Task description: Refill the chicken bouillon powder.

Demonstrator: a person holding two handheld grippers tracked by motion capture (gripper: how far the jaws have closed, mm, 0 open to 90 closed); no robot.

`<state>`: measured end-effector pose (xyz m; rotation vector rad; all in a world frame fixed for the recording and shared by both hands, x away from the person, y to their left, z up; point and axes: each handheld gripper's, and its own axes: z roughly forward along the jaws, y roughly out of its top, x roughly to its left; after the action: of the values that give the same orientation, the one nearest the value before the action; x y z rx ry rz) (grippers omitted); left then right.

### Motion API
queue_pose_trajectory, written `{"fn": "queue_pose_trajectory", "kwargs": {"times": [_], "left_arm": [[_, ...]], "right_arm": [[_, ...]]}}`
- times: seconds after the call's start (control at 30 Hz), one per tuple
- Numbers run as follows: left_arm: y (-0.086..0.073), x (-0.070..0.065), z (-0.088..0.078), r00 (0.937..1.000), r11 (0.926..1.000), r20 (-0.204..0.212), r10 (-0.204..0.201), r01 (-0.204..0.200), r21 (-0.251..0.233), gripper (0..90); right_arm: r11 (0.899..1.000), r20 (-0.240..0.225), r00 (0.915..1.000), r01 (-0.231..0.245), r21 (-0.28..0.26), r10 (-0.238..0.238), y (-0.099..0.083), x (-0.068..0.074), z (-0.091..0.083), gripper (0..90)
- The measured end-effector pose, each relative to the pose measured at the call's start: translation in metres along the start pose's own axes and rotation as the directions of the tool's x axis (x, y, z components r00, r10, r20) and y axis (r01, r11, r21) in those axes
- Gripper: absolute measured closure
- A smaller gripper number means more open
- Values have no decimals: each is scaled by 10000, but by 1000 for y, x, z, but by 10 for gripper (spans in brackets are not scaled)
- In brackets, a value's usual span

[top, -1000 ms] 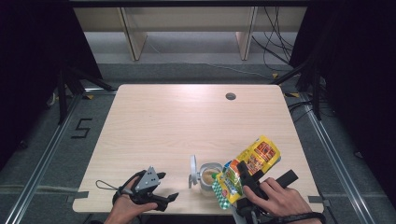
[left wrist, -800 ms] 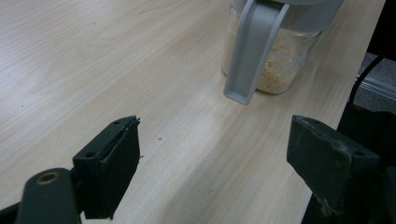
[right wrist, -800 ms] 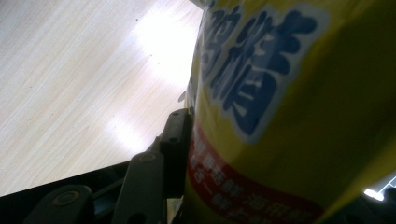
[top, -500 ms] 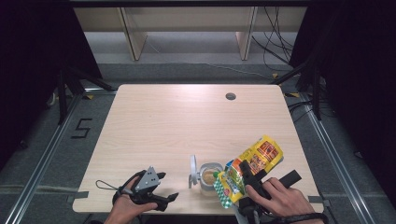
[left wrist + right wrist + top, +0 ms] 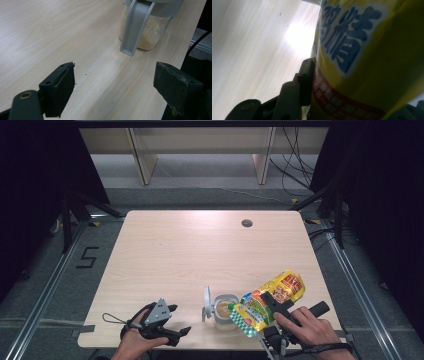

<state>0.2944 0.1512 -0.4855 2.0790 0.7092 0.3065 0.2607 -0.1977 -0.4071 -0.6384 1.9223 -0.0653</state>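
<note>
My right tongs [image 5: 274,306] clench the yellow printed pouch [image 5: 270,301], slanting down-left over the open grain-filled clear jar [image 5: 224,311]; left tongs [image 5: 175,332] gape idle.

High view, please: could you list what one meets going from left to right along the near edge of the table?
left gripper → jar's open lid → jar → yellow pouch
</note>
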Motion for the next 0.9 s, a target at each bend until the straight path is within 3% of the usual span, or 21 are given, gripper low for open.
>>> {"fn": "queue_pose_trajectory", "kwargs": {"times": [0.03,0.1,0.13,0.17,0.2,0.27,0.3,0.33,0.43,0.53,0.57,0.6,0.63,0.67,0.7,0.73,0.77,0.8,0.83,0.87,0.9], "left_arm": [[0,1,0,10000,10000,45,43,-43,43,168],[0,0,0,10000,10000,47,44,-44,55,168],[0,0,0,10000,10000,46,51,-52,47,168],[0,0,0,10000,10000,50,61,-61,36,168],[0,0,-1,10000,10000,-8,71,-71,52,168],[0,1,-1,10000,9999,-11,79,-78,108,168],[0,1,-1,9999,9998,-33,131,-130,145,168],[1,2,-1,9994,9994,57,330,-330,104,168],[1,2,-2,9997,9996,31,247,-247,125,168],[1,1,-1,9999,9999,26,122,-122,-21,168],[1,1,-1,9999,9999,78,101,-102,62,168],[1,0,-1,9999,10000,66,91,-91,-8,168],[1,2,-2,9997,9996,22,255,-255,124,168],[1,2,-2,9996,9995,21,268,-268,167,168],[1,2,-2,9996,9995,15,274,-274,163,168],[1,2,-2,9996,9996,-18,271,-271,126,168],[1,1,-2,9997,9997,19,228,-229,80,168],[1,0,-1,9999,9999,20,112,-112,-26,168],[1,0,-1,10000,10000,26,72,-72,-58,168],[1,0,-1,10000,9999,22,85,-85,-60,168],[1,0,-1,10000,9999,24,82,-82,-60,168]], "right_arm": [[9988,-41,9989,-470,-142,470,-2,2,1,629],[9951,-136,9959,-895,-427,890,-8,4,1,631],[9876,-186,9897,-1430,-646,1421,-11,7,3,631],[9903,-151,9937,-1117,-826,1108,-13,6,4,632],[9859,-262,9880,-1539,-665,1524,-14,9,3,634],[9812,-323,9844,-1748,-823,1727,-17,11,5,637],[9713,-438,9762,-2158,-1001,2124,-19,13,6,639],[9683,-452,9759,-2177,-1227,2137,-22,13,7,641],[9452,-565,9581,-2863,-1567,2808,-28,17,10,647],[9175,-814,9338,-3574,-1746,3483,-34,22,12,654],[9144,-761,9340,-3572,-1904,3490,-36,21,13,657],[9026,-857,9229,-3849,-1929,3753,-38,22,13,660],[8840,-942,9084,-4181,-2091,4073,-40,24,14,663],[8633,-1065,8874,-4609,-2054,4484,-40,27,14,665],[8486,-1095,8759,-4825,-2171,4699,-41,29,15,669],[8619,-1062,8927,-4505,-2327,4380,-42,27,17,673],[8331,-1173,8654,-5007,-2349,4871,-42,30,17,676],[8347,-1189,8704,-4921,-2475,4778,-44,28,18,679],[7941,-1428,8333,-5524,-2533,5341,-45,32,20,683],[8123,-1274,8589,-5108,-2816,4960,-47,28,22,685],[7822,-1389,8360,-5465,-2991,5309,-50,29,25,689]]}}
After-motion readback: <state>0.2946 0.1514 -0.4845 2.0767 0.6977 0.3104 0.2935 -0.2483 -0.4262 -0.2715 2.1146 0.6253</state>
